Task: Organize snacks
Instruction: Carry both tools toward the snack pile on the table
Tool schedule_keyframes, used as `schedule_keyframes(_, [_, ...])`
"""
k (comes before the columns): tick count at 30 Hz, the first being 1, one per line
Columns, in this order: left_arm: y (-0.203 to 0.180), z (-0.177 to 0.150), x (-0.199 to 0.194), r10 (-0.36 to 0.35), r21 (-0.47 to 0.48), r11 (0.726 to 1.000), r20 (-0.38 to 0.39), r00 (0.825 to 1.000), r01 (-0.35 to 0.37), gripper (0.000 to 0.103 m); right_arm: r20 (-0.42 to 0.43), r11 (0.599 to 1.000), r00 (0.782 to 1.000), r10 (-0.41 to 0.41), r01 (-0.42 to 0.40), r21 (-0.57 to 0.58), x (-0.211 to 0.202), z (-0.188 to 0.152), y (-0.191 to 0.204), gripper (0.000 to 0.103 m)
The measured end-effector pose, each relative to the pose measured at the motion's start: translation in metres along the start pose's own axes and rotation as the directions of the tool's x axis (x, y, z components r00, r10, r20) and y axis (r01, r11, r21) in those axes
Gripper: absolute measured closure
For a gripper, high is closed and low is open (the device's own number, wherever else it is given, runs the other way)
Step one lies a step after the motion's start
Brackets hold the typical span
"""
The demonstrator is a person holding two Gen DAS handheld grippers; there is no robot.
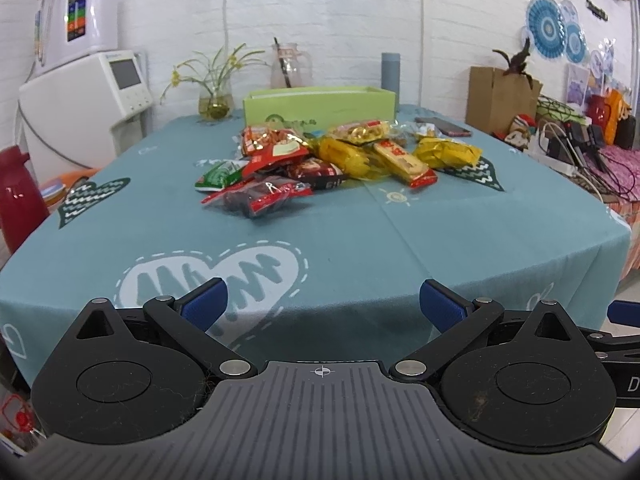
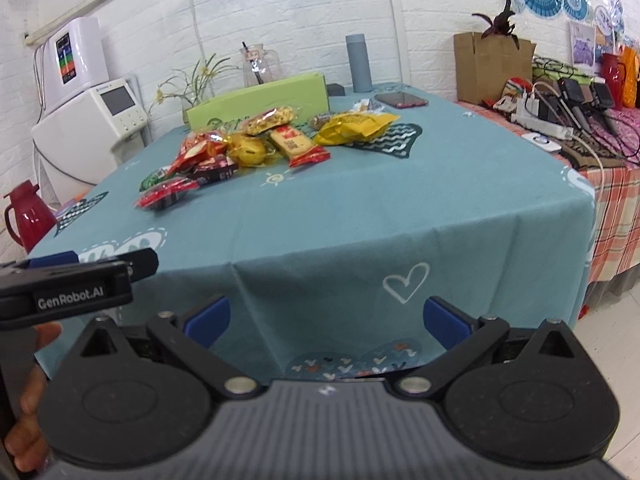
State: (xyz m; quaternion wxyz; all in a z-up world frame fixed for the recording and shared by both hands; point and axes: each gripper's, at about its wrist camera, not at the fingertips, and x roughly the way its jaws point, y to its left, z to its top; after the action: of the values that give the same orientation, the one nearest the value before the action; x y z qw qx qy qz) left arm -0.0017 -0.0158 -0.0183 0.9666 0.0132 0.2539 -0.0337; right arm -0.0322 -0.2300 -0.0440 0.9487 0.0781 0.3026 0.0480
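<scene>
You hold the left gripper level at the table's near edge, jaws spread wide, gripping nothing. Your right gripper sits alongside, equally wide and empty. The snack pile lies well ahead of both, before the green box.

At the left edge of the right wrist view, white lettering on the black body of the left gripper reads "GenRobot.AI". In the left wrist view a lone white "D" shows at the far right edge on the right gripper, the rest cut off. Print on the snack packets and the green box is probably lettering but too blurred to read.
</scene>
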Motion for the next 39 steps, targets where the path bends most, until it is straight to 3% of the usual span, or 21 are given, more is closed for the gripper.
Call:
schedule_keyframes(15, [0.000,-0.002,0.007,-0.011,0.001,1.000,-0.030,0.999,0.011,0.011,-0.121,0.998,0.992,0.040,-0.033,0.058,0.026,-0.007,-0.005,0.000])
schedule_keyframes(24, [-0.003,-0.003,0.008,0.007,0.011,1.000,-0.030,1.000,-0.007,0.011,-0.085,0.999,0.996,0.027,-0.023,0.038,0.018,-0.005,-0.002,0.000])
schedule_keyframes(31, [0.000,-0.003,-0.004,0.123,0.017,0.992,0.023,0.992,-0.123,0.011,-0.046,1.000,0.999,0.003,-0.004,-0.009,0.011,-0.004,0.006,0.000])
schedule_keyframes(39, [0.000,-0.003,-0.008,0.124,0.019,0.992,0.036,0.992,-0.124,0.011,-0.049,1.000,0.999,0.007,-0.008,-0.019,0.012,-0.007,0.007,0.000])
